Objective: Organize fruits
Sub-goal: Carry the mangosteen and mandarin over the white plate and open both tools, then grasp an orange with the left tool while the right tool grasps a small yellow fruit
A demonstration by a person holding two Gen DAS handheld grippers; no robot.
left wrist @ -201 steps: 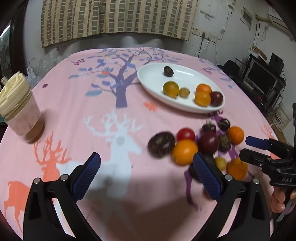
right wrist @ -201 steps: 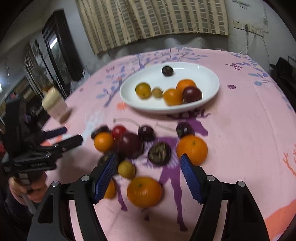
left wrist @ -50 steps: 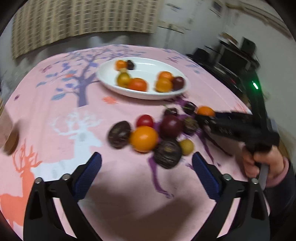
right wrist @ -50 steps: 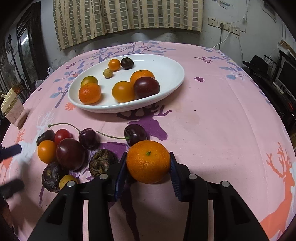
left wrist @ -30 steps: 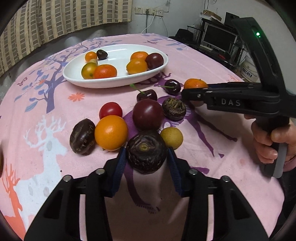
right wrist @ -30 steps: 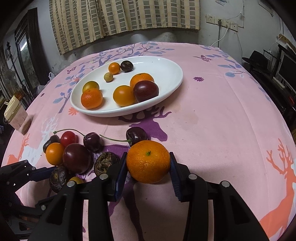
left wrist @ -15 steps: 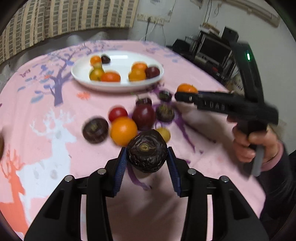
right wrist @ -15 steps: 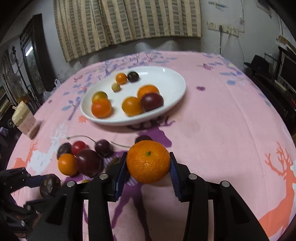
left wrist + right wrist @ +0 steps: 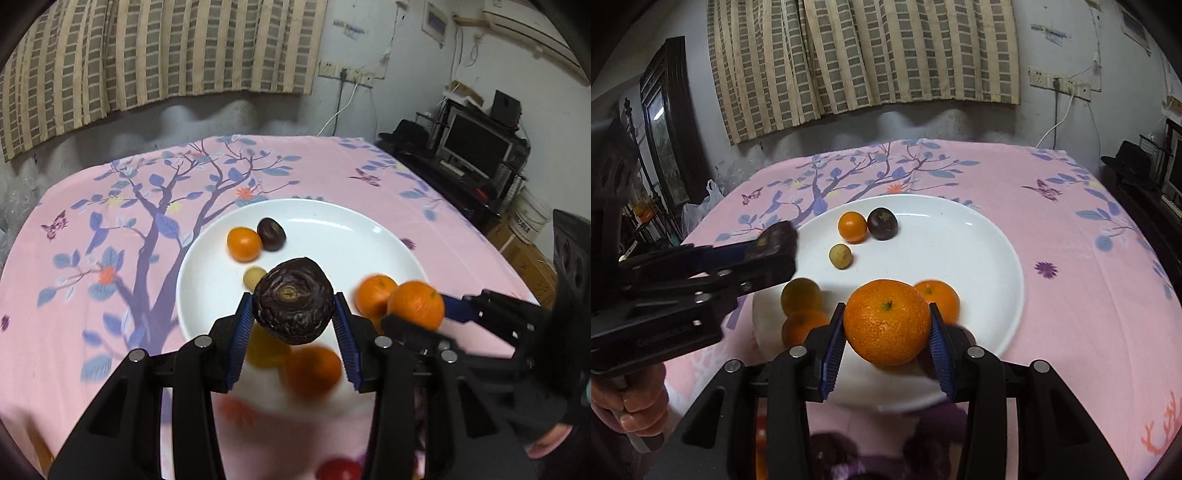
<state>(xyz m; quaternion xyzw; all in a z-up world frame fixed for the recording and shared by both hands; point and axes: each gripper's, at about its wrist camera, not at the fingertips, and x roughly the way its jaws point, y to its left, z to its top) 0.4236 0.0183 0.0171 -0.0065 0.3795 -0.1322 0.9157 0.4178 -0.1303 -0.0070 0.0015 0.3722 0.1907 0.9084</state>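
My left gripper [image 9: 293,334] is shut on a dark wrinkled passion fruit [image 9: 293,306] and holds it above the near part of the white oval plate [image 9: 332,221]. My right gripper [image 9: 886,349] is shut on an orange mandarin [image 9: 886,321] above the near edge of the same plate [image 9: 960,236]. In the left wrist view the mandarin [image 9: 415,304] shows at the right. In the right wrist view the passion fruit [image 9: 774,240] shows at the left. The plate holds several small fruits: oranges, a dark plum [image 9: 882,223] and a small yellow one [image 9: 840,255].
The plate sits on a round table with a pink printed cloth [image 9: 1071,221]. Blurred loose fruits lie on the cloth at the bottom of both views, among them a red one [image 9: 338,469]. A curtain and wall stand behind; shelves with electronics [image 9: 476,155] are at the right.
Both grippers have lifted their fruits and moved forward from the loose pile to above the plate. The left gripper closed on the passion fruit about a second ago.
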